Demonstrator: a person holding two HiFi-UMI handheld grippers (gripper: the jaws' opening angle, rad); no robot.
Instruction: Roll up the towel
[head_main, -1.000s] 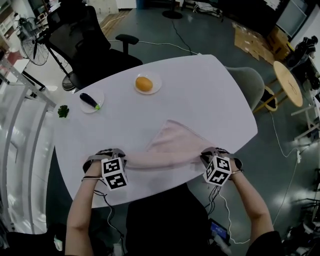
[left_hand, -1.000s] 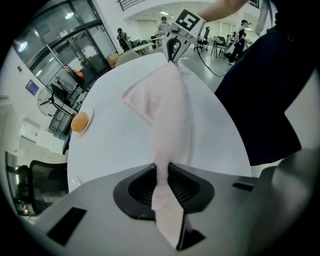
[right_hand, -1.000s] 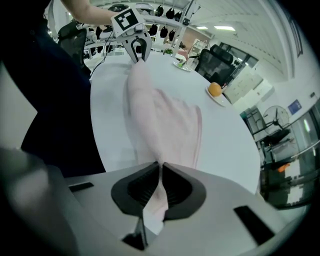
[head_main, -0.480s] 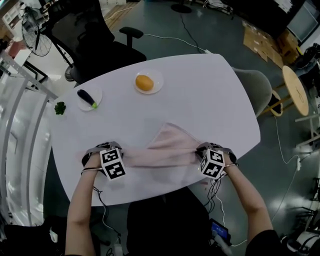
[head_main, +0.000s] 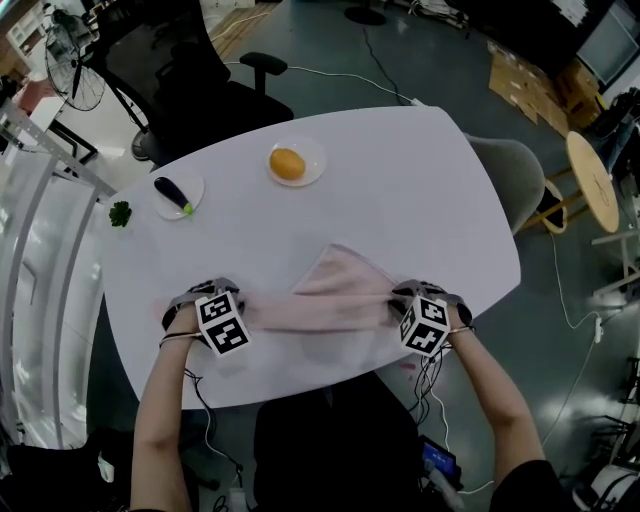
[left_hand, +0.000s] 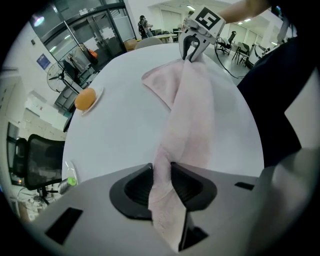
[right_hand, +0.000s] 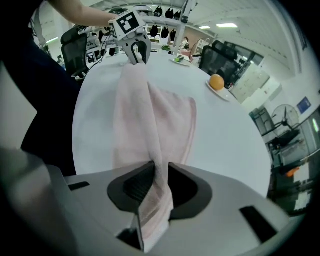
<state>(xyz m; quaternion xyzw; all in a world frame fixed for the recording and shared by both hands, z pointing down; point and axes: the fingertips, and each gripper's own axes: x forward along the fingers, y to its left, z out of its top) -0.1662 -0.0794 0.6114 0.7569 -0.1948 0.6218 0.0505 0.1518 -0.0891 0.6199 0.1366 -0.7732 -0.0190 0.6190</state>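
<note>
1. Head view: the towel (head_main: 335, 300) lies as a folded band on the desk (head_main: 400, 190), strung between the two pairs of fingers, with its loose corner spread beyond them.
2. Left gripper (left_hand: 161, 175): its fingers have just been easing apart, yet the towel end between them still fills the gap and touches both.
3. Right gripper (right_hand: 160, 175): same story, the fingers loosening but the towel end still pinched.
4. Both hands have sunk to the desk since a second ago. I'd say the fold is being set down, with a fresh grip next to start rolling.
</note>
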